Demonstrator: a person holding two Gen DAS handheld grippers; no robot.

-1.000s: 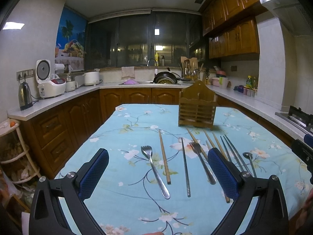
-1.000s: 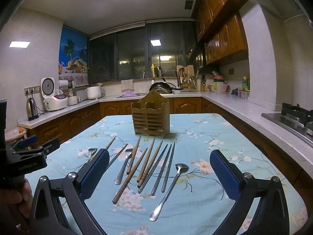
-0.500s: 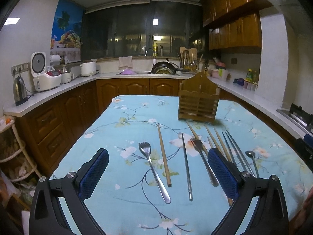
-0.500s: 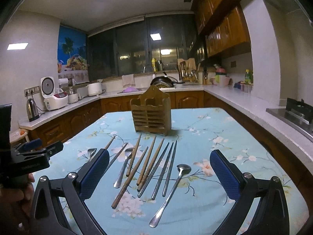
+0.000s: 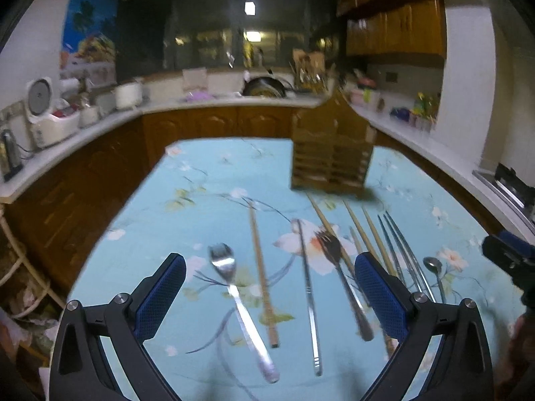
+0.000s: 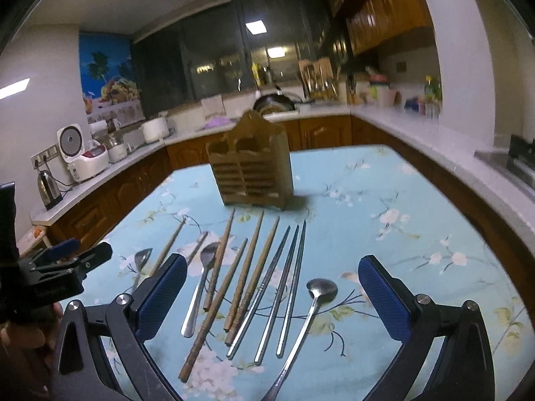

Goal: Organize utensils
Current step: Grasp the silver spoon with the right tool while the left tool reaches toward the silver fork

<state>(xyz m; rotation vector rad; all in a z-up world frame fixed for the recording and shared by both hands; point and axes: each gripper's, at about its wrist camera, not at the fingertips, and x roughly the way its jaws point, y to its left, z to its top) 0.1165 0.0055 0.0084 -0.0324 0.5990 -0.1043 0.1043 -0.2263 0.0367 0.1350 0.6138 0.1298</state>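
Note:
A wooden utensil holder [image 5: 332, 153] [image 6: 252, 163] stands upright at the far middle of the table. In front of it lie loose utensils in a row: a metal fork [image 5: 239, 304], a wooden chopstick [image 5: 262, 277], a metal chopstick [image 5: 309, 297], a second fork [image 5: 341, 277], several wooden chopsticks [image 6: 247, 274], metal chopsticks [image 6: 284, 287] and a spoon [image 6: 312, 307]. My left gripper [image 5: 269, 300] is open and empty, low over the two forks. My right gripper [image 6: 272, 304] is open and empty, low over the chopsticks and spoon.
The table carries a light blue floral cloth [image 5: 217, 180] [image 6: 384, 200]. Brown cabinets and white counters with a rice cooker [image 5: 50, 113], a kettle [image 6: 48, 185] and a pan by the sink [image 6: 274, 103] surround it. A stove [image 6: 521, 163] is at the right.
Both grippers have tilted down and moved closer to the utensils on the table. Both stay open and empty. The utensils and holder have not moved.

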